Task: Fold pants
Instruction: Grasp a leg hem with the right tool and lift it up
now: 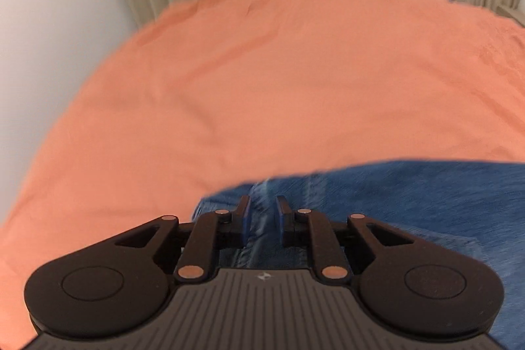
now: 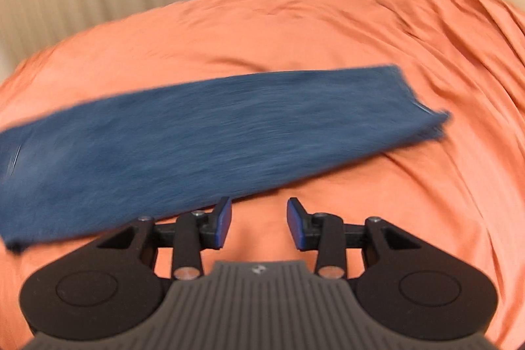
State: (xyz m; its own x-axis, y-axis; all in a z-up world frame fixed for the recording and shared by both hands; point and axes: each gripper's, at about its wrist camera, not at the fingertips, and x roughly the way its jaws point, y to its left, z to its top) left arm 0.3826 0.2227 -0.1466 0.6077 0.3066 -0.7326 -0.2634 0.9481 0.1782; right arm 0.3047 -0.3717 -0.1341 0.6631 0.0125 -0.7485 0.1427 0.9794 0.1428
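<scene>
Jeans [image 2: 210, 133] lie on the orange bedspread [image 2: 295, 31], legs apparently stacked lengthwise, crosswise folds left; left tool [image 1: 262, 202] sits over a denim seam, jaws slightly apart, grip uncertain; right tool [image 2: 259, 205] is open, empty, beside the leg edge

Blue denim jeans [image 2: 210, 133], legs stacked into one long strip, lie flat across an orange bedsheet [image 2: 295, 28], hem end [image 2: 423, 110] slightly frayed, seams [image 1: 262, 218] at the other end.
</scene>
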